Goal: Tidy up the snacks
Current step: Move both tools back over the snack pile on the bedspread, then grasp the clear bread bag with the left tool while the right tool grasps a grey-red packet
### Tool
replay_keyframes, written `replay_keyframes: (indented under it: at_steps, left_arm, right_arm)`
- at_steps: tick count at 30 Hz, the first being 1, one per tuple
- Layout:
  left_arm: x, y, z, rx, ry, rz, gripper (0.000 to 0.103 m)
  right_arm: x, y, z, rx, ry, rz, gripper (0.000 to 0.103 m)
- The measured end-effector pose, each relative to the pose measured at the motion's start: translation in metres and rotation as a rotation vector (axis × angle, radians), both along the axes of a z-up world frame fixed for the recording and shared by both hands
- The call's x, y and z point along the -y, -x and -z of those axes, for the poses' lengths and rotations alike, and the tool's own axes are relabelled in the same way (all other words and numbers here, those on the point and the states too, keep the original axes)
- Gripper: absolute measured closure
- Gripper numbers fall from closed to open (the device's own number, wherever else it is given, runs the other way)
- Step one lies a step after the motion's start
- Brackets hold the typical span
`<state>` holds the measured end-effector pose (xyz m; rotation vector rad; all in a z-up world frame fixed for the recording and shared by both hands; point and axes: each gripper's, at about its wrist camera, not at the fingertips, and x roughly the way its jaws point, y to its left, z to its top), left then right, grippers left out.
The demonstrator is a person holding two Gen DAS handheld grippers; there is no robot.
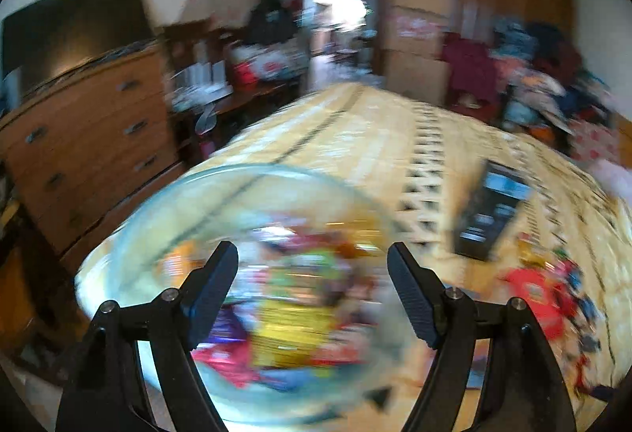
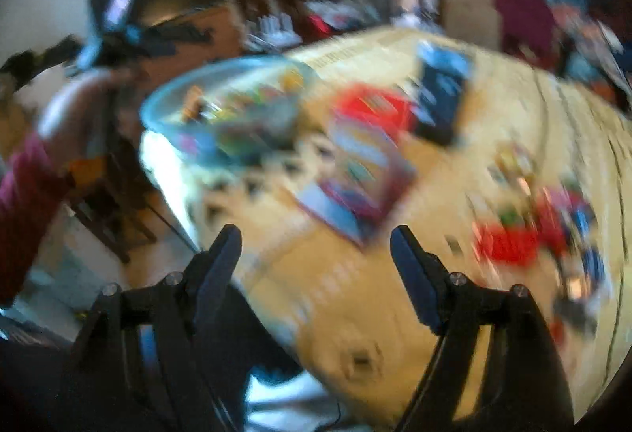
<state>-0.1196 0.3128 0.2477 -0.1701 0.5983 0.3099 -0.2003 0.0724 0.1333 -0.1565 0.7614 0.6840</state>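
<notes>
On the bed (image 1: 395, 139), under a yellow patterned cover, everything for the job: at its near left corner a big clear glass bowl (image 1: 166, 203), already heaped with bright wrappers; further right a flat colourful box (image 2: 355, 175) and a dark packet (image 1: 489, 211); well apart on the right, a scatter of loose snacks (image 2: 529, 234), mostly red. Directly above the bowl, left tongs (image 1: 312, 274), spread wide and empty. Over bare cover short of the flat box, right tongs (image 2: 316, 254), likewise wide with nothing between them. Heavy blur in both views, so no telling individual packets apart. Judged risks: bowl perched close to the bed's edge on soft bedding, liable to tip or slide off if nudged by a hasty drop; thin slippery wrappers likely to slip from a shallow pinch.
</notes>
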Motion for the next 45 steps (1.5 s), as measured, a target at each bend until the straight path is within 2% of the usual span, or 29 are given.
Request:
replay_keyframes:
  at_steps: [2,5,7,10,12,16,22,24,25,28,31,35,38,41,45]
  left_arm:
    - [0.045,0.001,-0.007,0.035,0.006,0.116,0.024]
    - [0.115,0.000,-0.009,0.054,0.008,0.284,0.024]
    - [0.166,-0.004,-0.006,0.034,0.027,0.417,0.024]
    - [0.231,-0.012,0.004,-0.019,0.040,0.568,0.024]
    - [0.267,-0.018,0.015,-0.059,0.038,0.634,0.024]
    - [0.317,-0.036,0.038,-0.138,0.024,0.707,0.024]
    - [0.366,-0.062,0.076,-0.244,0.005,0.784,0.024]
    - [0.375,-0.069,0.092,-0.272,0.006,0.787,0.024]
    - [0.377,-0.073,0.099,-0.289,0.012,0.782,0.024]
    - [0.379,-0.089,0.124,-0.356,0.107,0.757,0.024]
    - [0.379,-0.098,0.148,-0.418,0.148,0.734,0.024]
    - [0.393,-0.103,0.173,-0.494,0.229,0.776,0.026]
    - [0.416,-0.112,0.189,-0.537,0.192,0.785,0.026]
    - [0.428,-0.132,0.203,-0.567,0.252,0.775,0.026]
    - [0.457,-0.147,0.218,-0.605,0.160,0.789,0.026]
  right_arm:
    - [0.034,-0.003,0.013,-0.046,0.000,0.079,0.025]
    - [0.103,-0.020,0.028,-0.124,-0.074,0.242,0.026]
    - [0.160,-0.037,0.037,-0.158,-0.117,0.375,0.031]
    - [0.242,-0.068,0.052,-0.216,-0.206,0.580,0.042]
    - [0.294,-0.101,0.066,-0.267,-0.281,0.716,0.047]
    - [0.350,-0.164,0.103,-0.392,-0.334,0.811,0.048]
    - [0.341,-0.206,0.129,-0.433,-0.268,0.750,0.049]
    - [0.337,-0.207,0.137,-0.405,-0.208,0.734,0.066]
    - [0.340,-0.203,0.136,-0.391,-0.211,0.731,0.067]
    - [0.352,-0.186,0.120,-0.302,-0.261,0.746,0.071]
    - [0.363,-0.164,0.090,-0.178,-0.298,0.757,0.073]
    - [0.368,-0.137,0.058,-0.095,-0.354,0.738,0.073]
    - [0.367,-0.117,0.055,-0.094,-0.396,0.720,0.073]
    - [0.356,-0.109,0.064,-0.128,-0.399,0.699,0.073]
    - [0.346,-0.105,0.079,-0.184,-0.402,0.687,0.073]
